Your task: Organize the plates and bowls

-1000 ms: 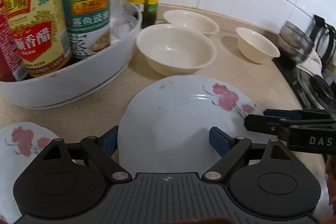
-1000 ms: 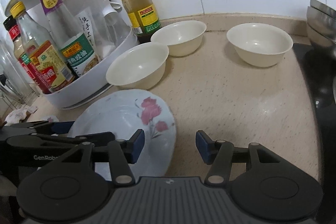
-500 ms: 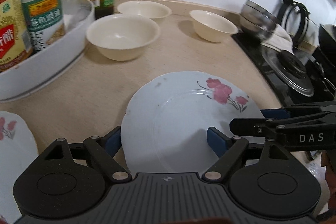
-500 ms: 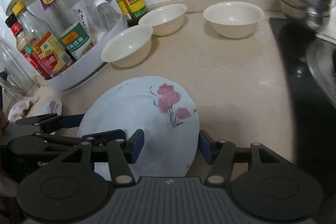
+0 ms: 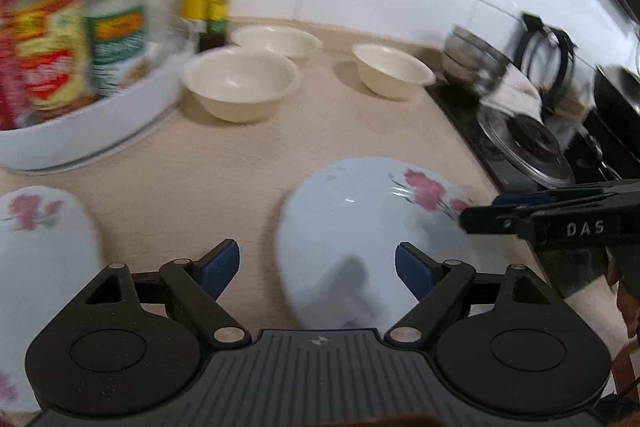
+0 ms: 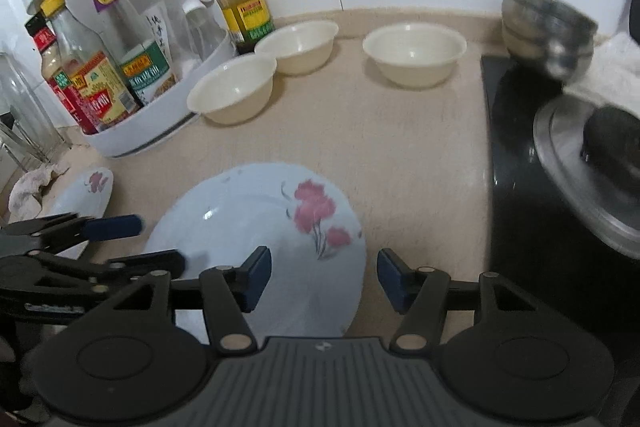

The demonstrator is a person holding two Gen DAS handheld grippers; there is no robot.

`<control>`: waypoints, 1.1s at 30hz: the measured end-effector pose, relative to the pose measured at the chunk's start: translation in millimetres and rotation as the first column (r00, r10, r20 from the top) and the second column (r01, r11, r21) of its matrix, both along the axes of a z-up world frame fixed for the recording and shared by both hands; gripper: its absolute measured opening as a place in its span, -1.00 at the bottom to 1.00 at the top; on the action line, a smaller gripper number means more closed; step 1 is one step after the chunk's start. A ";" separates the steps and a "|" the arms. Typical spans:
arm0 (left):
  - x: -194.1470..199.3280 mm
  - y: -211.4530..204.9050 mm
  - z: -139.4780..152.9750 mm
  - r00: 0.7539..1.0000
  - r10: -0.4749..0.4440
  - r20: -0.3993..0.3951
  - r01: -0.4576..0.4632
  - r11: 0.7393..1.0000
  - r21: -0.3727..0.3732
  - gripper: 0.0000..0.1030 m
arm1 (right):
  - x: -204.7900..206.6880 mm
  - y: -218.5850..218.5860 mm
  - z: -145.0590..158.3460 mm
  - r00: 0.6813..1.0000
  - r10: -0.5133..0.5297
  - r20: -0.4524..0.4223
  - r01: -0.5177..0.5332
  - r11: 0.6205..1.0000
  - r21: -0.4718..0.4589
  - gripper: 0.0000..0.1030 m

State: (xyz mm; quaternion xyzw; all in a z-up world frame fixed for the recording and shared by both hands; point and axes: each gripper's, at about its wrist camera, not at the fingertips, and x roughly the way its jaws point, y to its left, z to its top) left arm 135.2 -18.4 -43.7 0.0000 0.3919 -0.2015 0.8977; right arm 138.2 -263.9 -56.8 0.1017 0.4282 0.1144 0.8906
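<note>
Both grippers open over the flowered plate on the counter.

Right gripper [image 6: 324, 277]: jaws spread, the plate [image 6: 260, 247] rim lies between them, contact not clear. Left gripper [image 5: 318, 271]: jaws spread, the plate's left edge between them; its right pad sits over the plate. A second flowered plate [image 6: 86, 193] lies near left, apart from the first. Mid-counter [image 6: 400, 155], a white bottle rack [image 6: 160, 131] stands left; three cream bowls follow: one [image 6: 234, 89] beside the rack, one [image 6: 298, 45] behind it, one [image 6: 414, 53] further right. Far right: steel bowls [image 6: 548, 27] by the black stove [image 6: 520, 187].
</note>
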 end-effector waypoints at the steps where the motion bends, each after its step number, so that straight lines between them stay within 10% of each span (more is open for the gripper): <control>1: -2.1 6.3 3.2 1.000 0.025 0.008 -0.025 1.000 -0.002 0.76 | 1.3 0.2 2.2 1.000 0.004 0.010 -0.004 1.000 0.000 0.13; 9: -18.2 56.8 23.6 0.970 0.230 0.072 -0.233 0.972 0.025 0.80 | 17.2 34.2 19.2 0.984 0.155 0.089 -0.157 0.988 0.009 0.18; 20: -37.3 131.6 34.5 0.874 0.471 0.123 -0.483 0.869 0.104 0.97 | 41.9 126.9 31.7 0.903 0.406 0.143 -0.414 0.909 0.035 0.35; 33: -30.5 190.8 18.6 0.811 0.582 0.062 -0.585 0.802 0.120 1.00 | 77.3 211.4 10.3 0.865 0.497 0.065 -0.500 0.866 0.026 0.37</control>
